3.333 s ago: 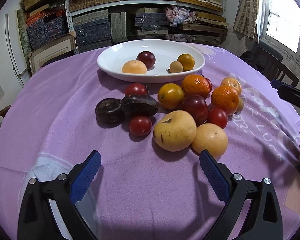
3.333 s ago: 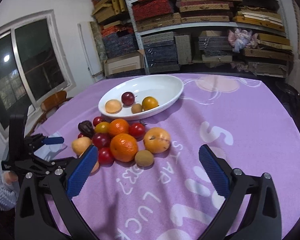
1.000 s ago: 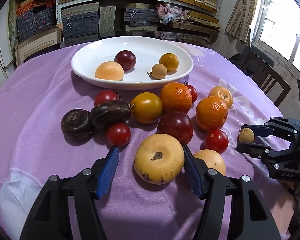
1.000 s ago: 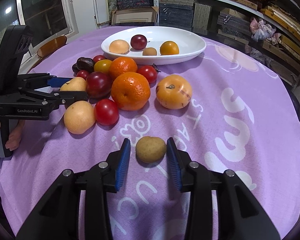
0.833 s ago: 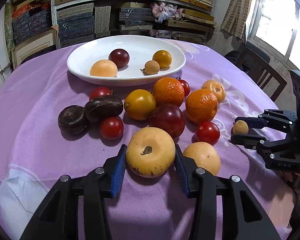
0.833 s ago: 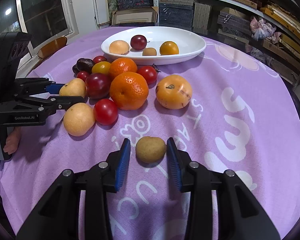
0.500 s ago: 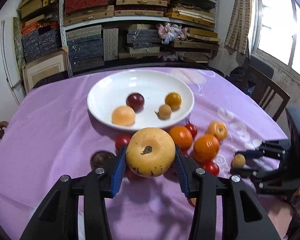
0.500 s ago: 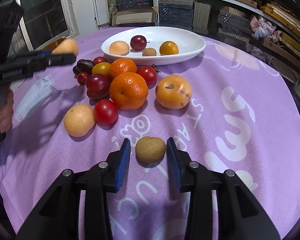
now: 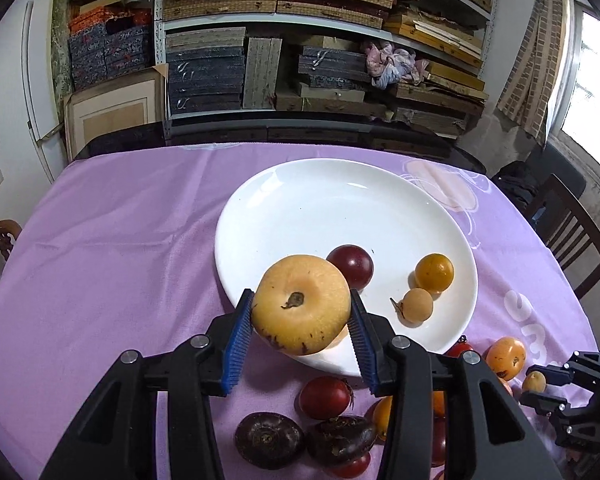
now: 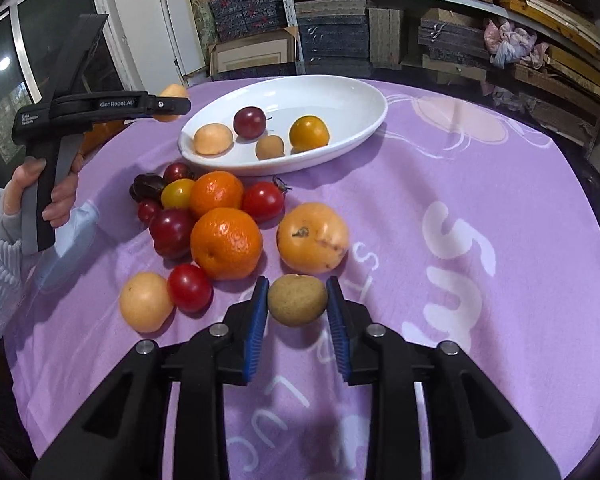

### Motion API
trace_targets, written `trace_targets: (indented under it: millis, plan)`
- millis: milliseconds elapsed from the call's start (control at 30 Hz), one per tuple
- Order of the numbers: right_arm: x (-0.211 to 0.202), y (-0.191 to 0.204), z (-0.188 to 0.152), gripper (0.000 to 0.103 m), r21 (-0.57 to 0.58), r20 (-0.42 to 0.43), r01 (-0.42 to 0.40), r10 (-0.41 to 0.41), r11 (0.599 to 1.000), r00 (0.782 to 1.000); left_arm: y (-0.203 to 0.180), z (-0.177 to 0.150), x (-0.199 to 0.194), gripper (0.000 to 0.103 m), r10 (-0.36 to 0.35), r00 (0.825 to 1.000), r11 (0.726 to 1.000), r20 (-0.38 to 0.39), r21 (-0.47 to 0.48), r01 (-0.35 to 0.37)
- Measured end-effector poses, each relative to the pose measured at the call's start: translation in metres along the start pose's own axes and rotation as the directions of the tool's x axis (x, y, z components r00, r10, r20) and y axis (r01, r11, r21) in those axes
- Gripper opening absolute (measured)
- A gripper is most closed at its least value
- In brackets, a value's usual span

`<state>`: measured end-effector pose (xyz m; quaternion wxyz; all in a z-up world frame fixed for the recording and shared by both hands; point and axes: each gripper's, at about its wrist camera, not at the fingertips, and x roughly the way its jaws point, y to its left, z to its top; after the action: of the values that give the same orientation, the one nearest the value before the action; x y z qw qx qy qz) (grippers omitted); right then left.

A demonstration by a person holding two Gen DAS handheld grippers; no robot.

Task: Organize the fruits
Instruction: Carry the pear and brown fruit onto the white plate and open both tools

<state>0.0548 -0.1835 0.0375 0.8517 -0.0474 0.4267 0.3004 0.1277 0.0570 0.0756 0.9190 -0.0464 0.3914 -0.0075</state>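
yellow pear (image 9: 302, 305): clamped between the left gripper (image 9: 300, 338) pads, lower middle of frame, up over the near rim of the white plate (image 9: 300, 208)
small brown fruit (image 10: 297, 299): pinched tight in the right gripper (image 10: 298, 318), bottom centre
right view only: hand (image 10: 40, 192) on the left gripper's handle, far left
writing: "GenRobot.AI" on that handle; tablecloth (image 10: 480, 200) lettering not readable
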Motion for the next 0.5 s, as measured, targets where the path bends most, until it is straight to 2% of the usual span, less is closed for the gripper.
trace_targets:
  millis: [100,233,367,500]
  plan:
    - [-0.003,0.011,0.021,0.028,-0.046,0.035,0.023,-0.021,0.999,0.999,-0.001,0.002,0.007,0.046,-0.011,1.000,1.000,-0.003,0.014,0.011]
    - [0.007,0.018,0.076,0.028,-0.094,0.112,0.089,-0.078,0.992,0.991,-0.001,0.009,0.019,0.046,-0.011,1.000,1.000,-0.014,0.015,0.011]
    - [0.056,0.011,0.131,0.028,-0.075,0.089,0.129,-0.122,0.989,0.988,0.001,0.021,0.039,0.046,0.012,0.999,1.000,-0.038,0.014,-0.011]
    - [0.098,-0.006,0.163,0.028,-0.008,0.046,0.137,-0.136,0.991,0.990,0.013,0.038,0.067,0.046,0.015,0.997,1.000,-0.075,-0.019,-0.017]
